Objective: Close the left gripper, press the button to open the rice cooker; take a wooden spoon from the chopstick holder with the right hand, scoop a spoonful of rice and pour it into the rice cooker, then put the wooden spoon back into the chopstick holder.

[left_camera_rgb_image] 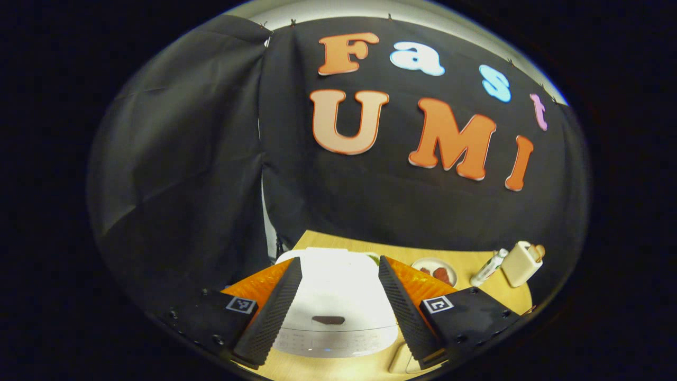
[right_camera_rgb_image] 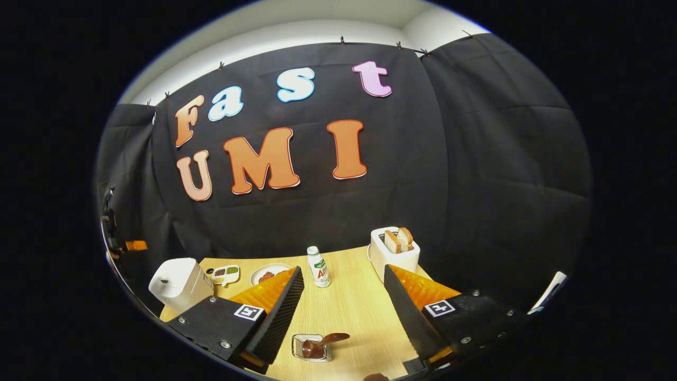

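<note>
Over the near end of the worktop (left_camera_rgb_image: pixel 338 368), left claw (left_camera_rgb_image: pixel 335 309) with fingers wide apart, straddling one white rice cooker (left_camera_rgb_image: pixel 336 296), lid down, button (left_camera_rgb_image: pixel 328 320) unpressed. Farther right, right claw (right_camera_rgb_image: pixel 344 317) likewise spread and holding nothing, above one wire chopstick holder (right_camera_rgb_image: pixel 309 349) with one wooden spoon (right_camera_rgb_image: pixel 323 341) lying in it. Judged barely begun: closing the left claw, pressing, scooping, pouring and returning the spoon all left. Also counted: one toaster (right_camera_rgb_image: pixel 394 254) with two slices, one small bottle (right_camera_rgb_image: pixel 318 267), one plate (right_camera_rgb_image: pixel 270 273), one divided dish (right_camera_rgb_image: pixel 226 274).
</note>
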The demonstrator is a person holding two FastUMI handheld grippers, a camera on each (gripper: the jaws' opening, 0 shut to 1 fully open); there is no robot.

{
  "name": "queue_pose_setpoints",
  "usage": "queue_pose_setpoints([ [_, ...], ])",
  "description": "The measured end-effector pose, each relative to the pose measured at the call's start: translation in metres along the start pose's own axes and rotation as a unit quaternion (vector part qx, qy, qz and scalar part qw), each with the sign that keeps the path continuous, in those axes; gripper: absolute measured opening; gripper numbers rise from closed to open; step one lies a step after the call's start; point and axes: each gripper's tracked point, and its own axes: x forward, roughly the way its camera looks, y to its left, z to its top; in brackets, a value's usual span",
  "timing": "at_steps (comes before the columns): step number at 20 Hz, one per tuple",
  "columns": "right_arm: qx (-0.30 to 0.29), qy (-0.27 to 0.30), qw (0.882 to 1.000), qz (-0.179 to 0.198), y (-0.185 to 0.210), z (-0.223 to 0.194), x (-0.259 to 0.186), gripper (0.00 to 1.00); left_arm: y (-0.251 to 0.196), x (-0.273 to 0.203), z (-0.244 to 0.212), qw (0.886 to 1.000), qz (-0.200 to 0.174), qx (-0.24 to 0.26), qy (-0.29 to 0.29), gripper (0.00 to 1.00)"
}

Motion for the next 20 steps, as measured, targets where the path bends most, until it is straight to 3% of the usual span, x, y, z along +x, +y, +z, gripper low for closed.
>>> queue_pose_setpoints([
  [4, -0.027, -0.029, 0.999, -0.007, -0.001, 0.024, -0.003, 0.95, 0.006, -0.054, 0.075, 0.997, -0.003, 0.000, -0.082, 0.98],
  [8, -0.027, -0.052, 0.998, -0.005, 0.002, 0.047, -0.008, 0.95, 0.003, -0.108, 0.117, 0.991, -0.015, -0.009, -0.133, 0.97],
  [16, -0.045, -0.096, 0.994, -0.013, 0.001, 0.079, -0.018, 0.95, 0.001, -0.157, 0.135, 0.983, -0.023, -0.005, -0.180, 0.97],
  [18, -0.047, -0.091, 0.995, -0.013, 0.001, 0.076, -0.019, 1.00, 0.005, -0.157, 0.130, 0.984, -0.020, -0.006, -0.177, 0.97],
  [20, -0.047, -0.090, 0.995, -0.011, 0.003, 0.073, -0.020, 0.95, 0.003, -0.157, 0.128, 0.984, -0.024, -0.007, -0.174, 0.97],
])
